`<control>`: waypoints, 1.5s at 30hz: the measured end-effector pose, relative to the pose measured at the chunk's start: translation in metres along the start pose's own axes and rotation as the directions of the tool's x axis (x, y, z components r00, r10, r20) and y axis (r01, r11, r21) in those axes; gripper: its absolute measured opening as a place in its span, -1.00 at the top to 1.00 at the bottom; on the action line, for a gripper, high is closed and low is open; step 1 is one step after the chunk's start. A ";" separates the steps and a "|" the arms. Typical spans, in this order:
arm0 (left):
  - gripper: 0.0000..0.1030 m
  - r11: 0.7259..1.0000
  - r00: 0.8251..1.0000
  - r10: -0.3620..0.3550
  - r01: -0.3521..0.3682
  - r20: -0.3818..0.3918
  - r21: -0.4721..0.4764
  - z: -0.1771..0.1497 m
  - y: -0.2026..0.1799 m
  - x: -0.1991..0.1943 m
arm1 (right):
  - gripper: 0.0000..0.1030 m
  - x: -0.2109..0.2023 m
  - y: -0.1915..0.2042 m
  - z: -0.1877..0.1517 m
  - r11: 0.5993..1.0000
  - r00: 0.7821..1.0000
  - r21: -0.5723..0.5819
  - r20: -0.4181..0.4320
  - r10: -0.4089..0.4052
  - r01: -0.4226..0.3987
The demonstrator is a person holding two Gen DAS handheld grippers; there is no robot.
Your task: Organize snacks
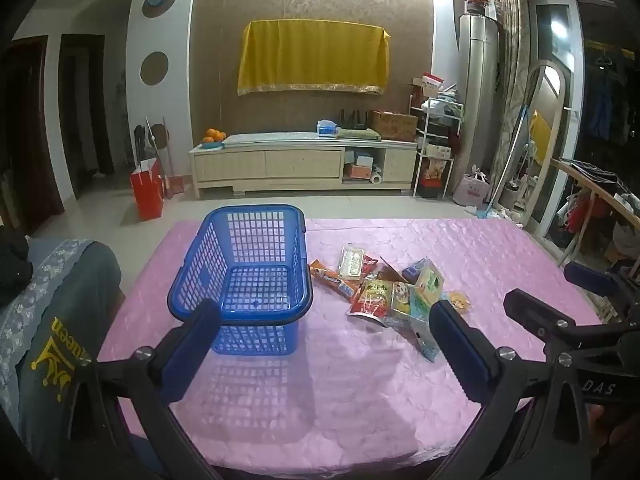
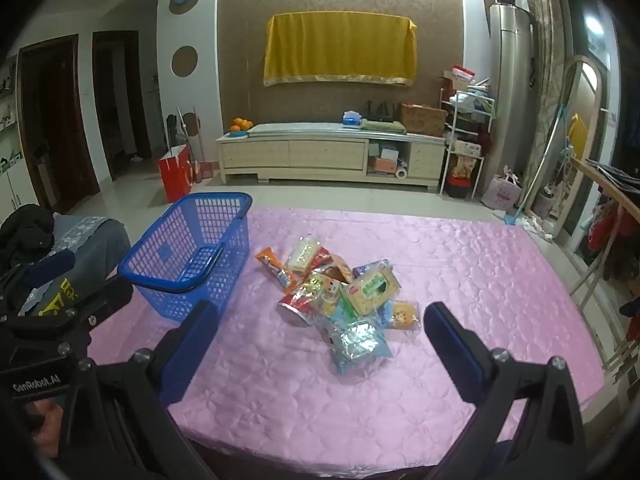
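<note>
An empty blue plastic basket [image 1: 248, 276] stands on the pink tablecloth [image 1: 320, 392], left of a pile of snack packets [image 1: 384, 288]. The pile holds an orange packet [image 1: 332, 278], a red packet [image 1: 370, 298], a green-and-yellow box [image 1: 430, 282] and a clear blue bag [image 2: 358, 344]. My left gripper [image 1: 324, 316] is open and empty, held above the near table edge in front of the basket. My right gripper [image 2: 320, 320] is open and empty, just in front of the pile [image 2: 340, 292]. The basket also shows in the right wrist view [image 2: 192, 256].
A grey chair back with a cloth [image 1: 52, 320] stands at the table's left. Beyond the table are a cream TV cabinet [image 1: 304, 164], a red bag [image 1: 148, 192], a white shelf rack [image 1: 436, 148] and a drying rack [image 1: 600, 200] at right.
</note>
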State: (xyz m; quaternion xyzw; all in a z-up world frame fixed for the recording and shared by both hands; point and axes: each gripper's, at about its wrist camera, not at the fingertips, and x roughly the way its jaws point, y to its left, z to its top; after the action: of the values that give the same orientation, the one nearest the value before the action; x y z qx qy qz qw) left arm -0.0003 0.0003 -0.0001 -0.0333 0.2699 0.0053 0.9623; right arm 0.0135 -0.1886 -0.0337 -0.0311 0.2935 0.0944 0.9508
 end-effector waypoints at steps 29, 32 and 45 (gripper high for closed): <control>-1.00 1.000 0.999 -0.002 0.002 -0.036 -0.004 0.000 0.003 -0.001 | -1.00 -0.005 0.003 0.004 1.000 1.000 -0.007 -0.003 0.001 -0.001; -1.00 1.000 0.999 -0.004 0.003 -0.038 -0.003 0.001 0.003 -0.001 | -1.00 -0.007 0.005 0.005 1.000 1.000 -0.006 -0.006 0.001 -0.001; -1.00 1.000 0.999 -0.008 0.007 -0.053 -0.007 0.003 0.007 -0.004 | -1.00 -0.002 0.010 0.005 1.000 1.000 -0.014 -0.017 0.009 -0.009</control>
State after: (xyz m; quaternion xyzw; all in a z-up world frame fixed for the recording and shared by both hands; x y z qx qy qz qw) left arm -0.0020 0.0075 0.0040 -0.0379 0.2952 0.0018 0.9547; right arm 0.0127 -0.1789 -0.0284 -0.0372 0.3011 0.1003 0.9476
